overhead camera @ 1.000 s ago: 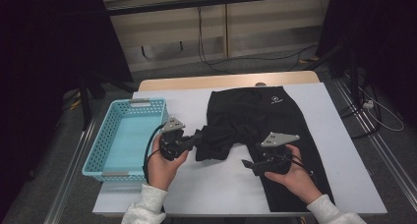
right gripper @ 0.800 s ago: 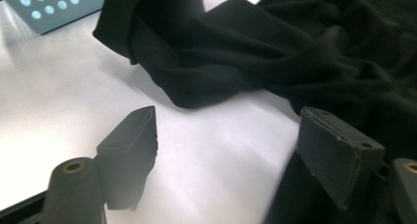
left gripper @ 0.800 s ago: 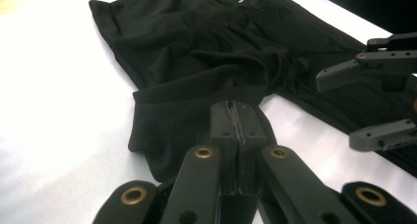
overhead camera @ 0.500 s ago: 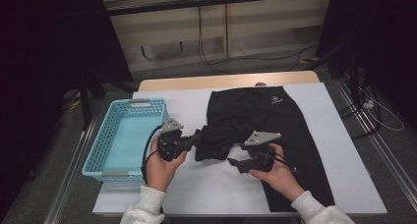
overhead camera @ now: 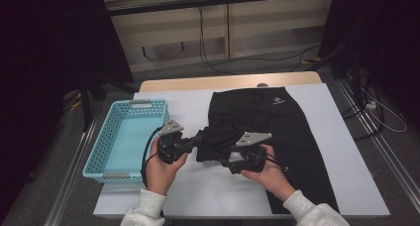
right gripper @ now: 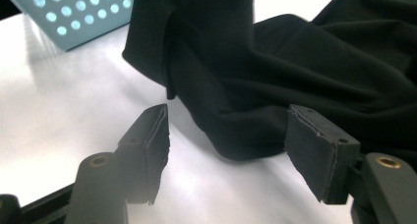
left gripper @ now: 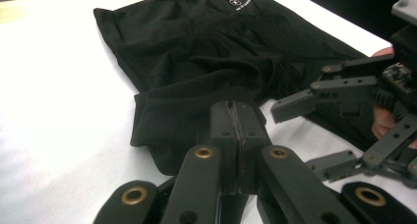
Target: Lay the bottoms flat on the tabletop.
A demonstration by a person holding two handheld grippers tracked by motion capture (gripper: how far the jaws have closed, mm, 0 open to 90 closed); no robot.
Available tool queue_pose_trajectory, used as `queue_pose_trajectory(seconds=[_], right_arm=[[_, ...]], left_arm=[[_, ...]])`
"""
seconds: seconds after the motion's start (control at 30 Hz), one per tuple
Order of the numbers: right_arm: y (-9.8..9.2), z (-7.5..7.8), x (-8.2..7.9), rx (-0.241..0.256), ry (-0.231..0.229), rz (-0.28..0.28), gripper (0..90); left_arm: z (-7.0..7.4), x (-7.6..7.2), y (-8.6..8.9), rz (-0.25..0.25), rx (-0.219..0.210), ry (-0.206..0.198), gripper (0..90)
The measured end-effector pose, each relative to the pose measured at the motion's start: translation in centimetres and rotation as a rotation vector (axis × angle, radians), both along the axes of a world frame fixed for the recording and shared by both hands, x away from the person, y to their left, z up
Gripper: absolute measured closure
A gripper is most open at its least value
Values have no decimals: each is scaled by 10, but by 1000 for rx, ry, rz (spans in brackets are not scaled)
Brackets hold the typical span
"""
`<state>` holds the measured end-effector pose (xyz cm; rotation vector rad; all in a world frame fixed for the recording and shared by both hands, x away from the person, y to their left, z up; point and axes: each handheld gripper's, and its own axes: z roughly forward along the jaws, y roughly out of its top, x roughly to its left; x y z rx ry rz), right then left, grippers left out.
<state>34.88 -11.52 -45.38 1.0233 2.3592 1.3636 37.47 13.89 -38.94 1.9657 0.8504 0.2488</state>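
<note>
A black garment [overhead camera: 267,122] with a small white logo lies spread on the white table cover, its left part folded over into a bunched flap [left gripper: 196,101]. My left gripper [overhead camera: 202,136] is shut on the edge of that flap [left gripper: 239,117]. My right gripper [overhead camera: 221,159] stands open just in front of the flap's lower fold [right gripper: 236,130], its two pads [right gripper: 153,135] either side of the fold and apart from the cloth. In the left gripper view, the right gripper [left gripper: 314,130] shows at the right with its jaws spread.
A light blue plastic basket [overhead camera: 99,145] stands at the table's left edge, close to my left hand; its perforated wall [right gripper: 74,13] shows in the right gripper view. Bare white cover [overhead camera: 218,191] lies in front of the garment. Cables run on the floor behind.
My right gripper has moved left along the garment to the folded flap, close to the left gripper. The left gripper has kept its hold and place.
</note>
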Motion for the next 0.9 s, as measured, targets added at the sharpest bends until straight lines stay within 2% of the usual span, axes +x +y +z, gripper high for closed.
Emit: queue_pose_trajectory(seconds=[0.1,0.27,0.6,0.67,0.73,0.77,0.8,0.83,0.9], right_arm=[[5,-2,0,-18,-2,16,335],[8,-4,2,-2,6,8,337],[19,-6,4,-11,-5,31,359],[21,-9,5,-28,-10,50,418],[23,-12,7,-42,-7,64,579],[24,-14,7,-50,-1,66,604],[25,-15,7,-51,0,65,669],[26,-15,8,-53,6,84,774],[24,-14,7,-38,0,91,861]], left_arm=[[0,-2,0,-2,-5,-2,892],[3,-4,0,-3,-10,-9,892],[2,-7,-11,-35,-8,-7,892],[2,-7,-11,-35,-5,-7,891],[0,-5,-10,-38,-6,-4,892],[-1,-4,-10,-37,-8,-2,892],[-2,-3,-9,-33,-8,0,892],[-3,-3,-8,-33,-4,3,892],[-3,-2,-7,-28,-8,6,892]])
